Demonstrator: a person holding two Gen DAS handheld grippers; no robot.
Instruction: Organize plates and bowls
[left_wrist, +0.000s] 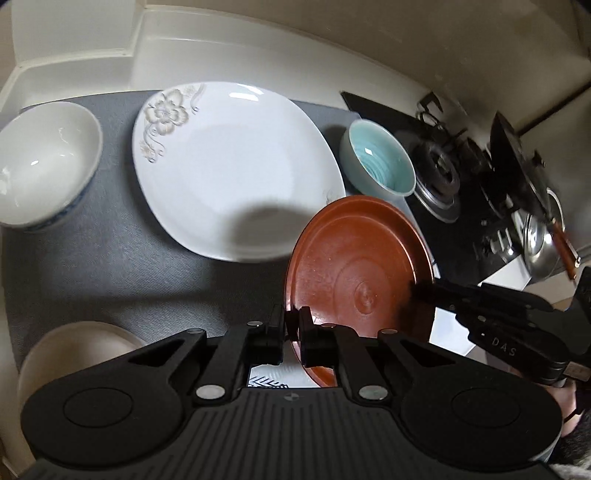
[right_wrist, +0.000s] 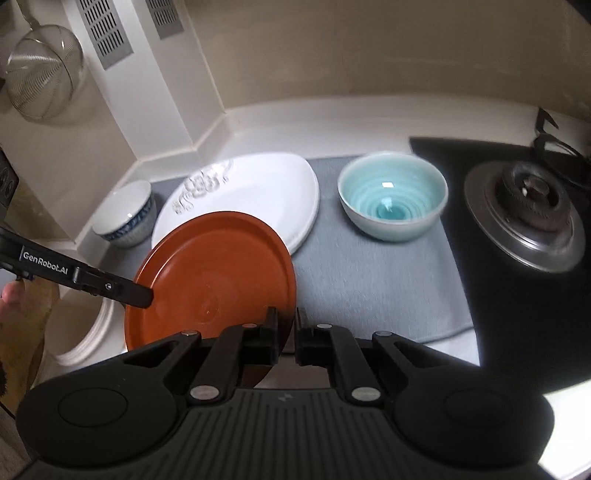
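A brown round plate (left_wrist: 354, 266) (right_wrist: 214, 273) is held in the air by both grippers. My left gripper (left_wrist: 292, 325) is shut on its left rim; it shows in the right wrist view (right_wrist: 142, 293). My right gripper (right_wrist: 286, 325) is shut on the opposite rim; it shows in the left wrist view (left_wrist: 419, 291). Behind the plate lies a large white floral plate (left_wrist: 232, 166) (right_wrist: 255, 192) on a grey mat (left_wrist: 122, 254) (right_wrist: 369, 273). A light blue bowl (left_wrist: 380, 162) (right_wrist: 393, 194) stands right of it, a white bowl with blue pattern (left_wrist: 44, 162) (right_wrist: 125, 214) left of it.
A gas burner (left_wrist: 439, 177) (right_wrist: 528, 214) on a black hob lies right of the mat, with a steel pot (left_wrist: 543, 240) beyond. A cream dish (left_wrist: 74, 354) (right_wrist: 81, 332) sits at the near left. A wire strainer (right_wrist: 44, 74) hangs on the wall.
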